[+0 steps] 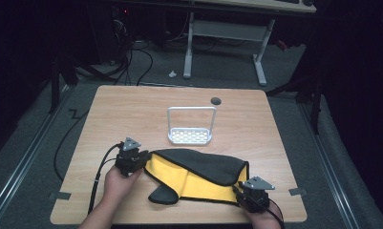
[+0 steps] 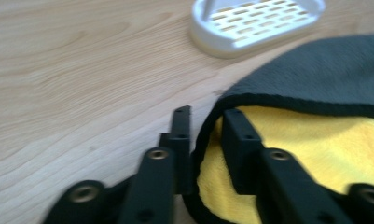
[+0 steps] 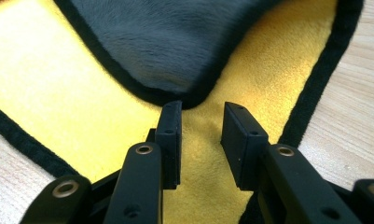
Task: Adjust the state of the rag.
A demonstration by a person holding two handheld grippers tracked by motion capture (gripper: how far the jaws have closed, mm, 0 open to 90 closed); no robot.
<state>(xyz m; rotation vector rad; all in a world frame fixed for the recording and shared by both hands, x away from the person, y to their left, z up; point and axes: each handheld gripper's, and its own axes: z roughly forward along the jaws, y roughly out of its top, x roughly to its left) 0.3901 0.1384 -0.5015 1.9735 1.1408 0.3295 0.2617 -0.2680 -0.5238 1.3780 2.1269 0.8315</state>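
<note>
Straddling the cloth (image 1: 198, 174) hem, left tongs (image 2: 208, 126) apart; right tongs (image 3: 201, 126) apart over its yellow lining

Cloth (image 1: 198, 174) on table (image 1: 132, 109), rack (image 1: 190, 136) behind it, tongs at each end

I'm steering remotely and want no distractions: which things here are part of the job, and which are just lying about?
In the job:
- yellow and black cloth
- left gripper, at the cloth's left edge
- right gripper, at its right corner

Lying about:
- white rack, beyond the cloth
- dark round cap, near the table's far edge
</note>
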